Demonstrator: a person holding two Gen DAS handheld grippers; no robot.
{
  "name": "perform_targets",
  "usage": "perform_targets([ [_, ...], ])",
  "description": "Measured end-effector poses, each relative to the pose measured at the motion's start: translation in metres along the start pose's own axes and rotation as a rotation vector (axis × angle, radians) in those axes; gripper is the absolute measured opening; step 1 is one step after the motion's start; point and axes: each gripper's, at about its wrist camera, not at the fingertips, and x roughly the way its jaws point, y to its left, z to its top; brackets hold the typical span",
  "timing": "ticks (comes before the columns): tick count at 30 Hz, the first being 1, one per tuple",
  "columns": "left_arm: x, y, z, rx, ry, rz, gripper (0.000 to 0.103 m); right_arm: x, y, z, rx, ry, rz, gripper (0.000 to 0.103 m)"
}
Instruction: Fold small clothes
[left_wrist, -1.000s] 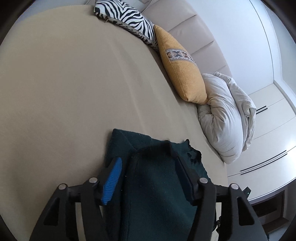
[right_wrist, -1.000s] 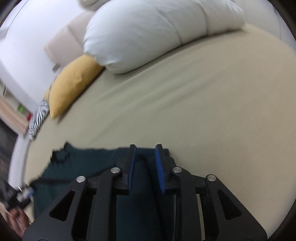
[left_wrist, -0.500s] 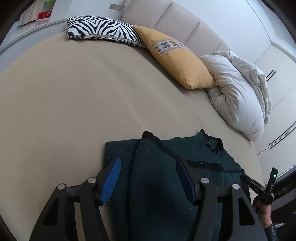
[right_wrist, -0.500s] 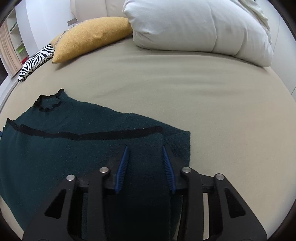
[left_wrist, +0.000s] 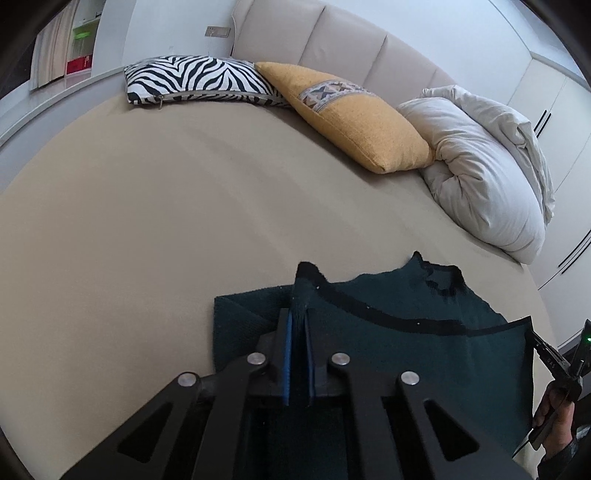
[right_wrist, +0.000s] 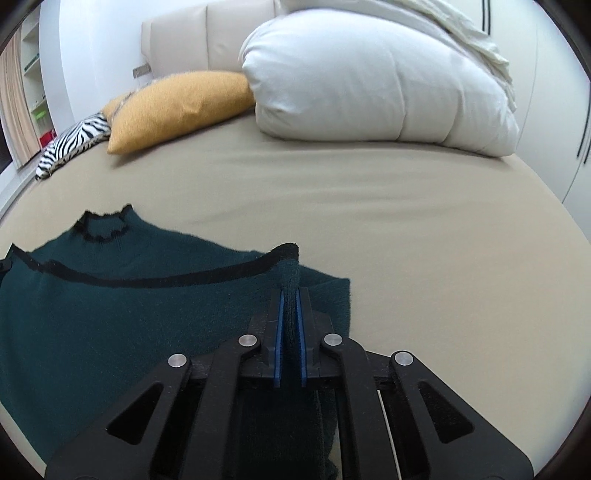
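A small dark green knitted sweater (left_wrist: 413, 354) with black trim lies on the beige bed (left_wrist: 147, 229); it also shows in the right wrist view (right_wrist: 110, 317). Its collar (right_wrist: 103, 225) points toward the pillows. My left gripper (left_wrist: 298, 314) is shut on a pinched fold at the sweater's left edge. My right gripper (right_wrist: 290, 295) is shut on a pinched fold at its right edge. The black-trimmed hem stretches between the two grips, over the sweater body.
A zebra cushion (left_wrist: 195, 79), a yellow cushion (left_wrist: 354, 118) and a folded white duvet (left_wrist: 480, 170) lie along the padded headboard. The other hand and gripper (left_wrist: 557, 373) show at the right edge of the left wrist view. White wardrobes stand to the right.
Both grippers have closed from open onto folds of the sweater's edges. The sweater now lies spread wider, with the collar in view.
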Motion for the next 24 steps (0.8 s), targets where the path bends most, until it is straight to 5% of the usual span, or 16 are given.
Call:
perform_targets([
  [6, -0.024, 0.003, 0.002, 0.002, -0.083, 0.016, 0.007, -0.024, 0.005, 0.004, -0.024, -0.096, -0.045, 0.004],
  [13, -0.012, 0.008, 0.013, -0.029, -0.09, 0.04, 0.007, -0.015, 0.002, 0.025, -0.007, -0.103, -0.066, 0.004],
  [21, 0.033, 0.021, 0.011, -0.071, -0.037, 0.101, 0.007, 0.049, 0.01, 0.04, -0.024, -0.014, -0.096, 0.004],
  [24, 0.042, 0.026, 0.003, -0.077, -0.028, 0.104, 0.007, 0.087, 0.004, 0.03, -0.01, 0.103, -0.101, 0.005],
])
